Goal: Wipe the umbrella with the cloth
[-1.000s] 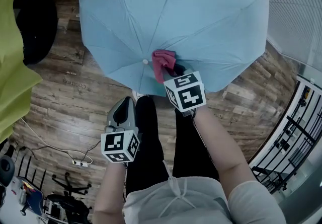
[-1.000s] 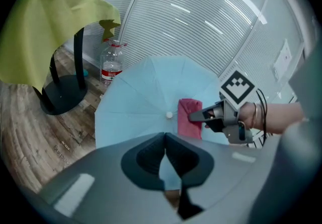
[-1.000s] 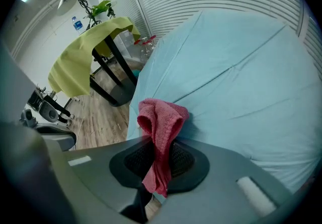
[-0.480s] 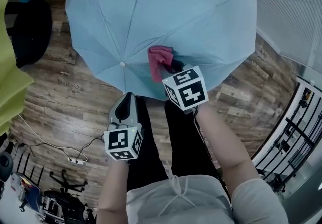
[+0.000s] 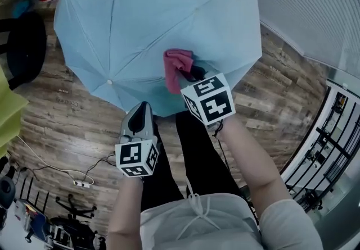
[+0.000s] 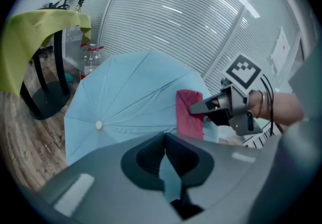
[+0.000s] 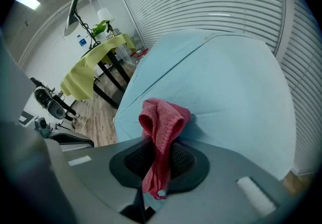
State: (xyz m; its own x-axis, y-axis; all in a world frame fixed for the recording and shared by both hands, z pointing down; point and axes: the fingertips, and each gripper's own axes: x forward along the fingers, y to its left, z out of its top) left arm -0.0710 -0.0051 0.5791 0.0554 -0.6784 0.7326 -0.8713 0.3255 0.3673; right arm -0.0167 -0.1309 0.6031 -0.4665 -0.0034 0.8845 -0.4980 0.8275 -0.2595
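Note:
An open light blue umbrella (image 5: 152, 18) lies canopy-up on the wooden floor in front of the person's legs. A pink cloth (image 5: 175, 64) rests on its near panel, and my right gripper (image 5: 189, 76) is shut on it. In the right gripper view the cloth (image 7: 163, 120) hangs bunched between the jaws against the canopy (image 7: 226, 82). My left gripper (image 5: 143, 110) is at the umbrella's near rim. In its own view the left gripper (image 6: 165, 140) is shut with a strip of blue fabric between the jaws. That view also shows the cloth (image 6: 189, 112) and the right gripper (image 6: 209, 107).
A table with a yellow-green cover (image 6: 35, 26) and a dark chair base (image 5: 25, 46) stand to the left. A clear bottle (image 6: 90, 59) stands beyond the umbrella. A power strip with its cable (image 5: 81, 183) lies on the floor. A metal rack (image 5: 332, 148) stands at right, and white blinds (image 5: 315, 13) are behind.
The umbrella canopy has moved leftward in the head view, its white rib tip sliding left and down. The cloth and both grippers have stayed almost in place.

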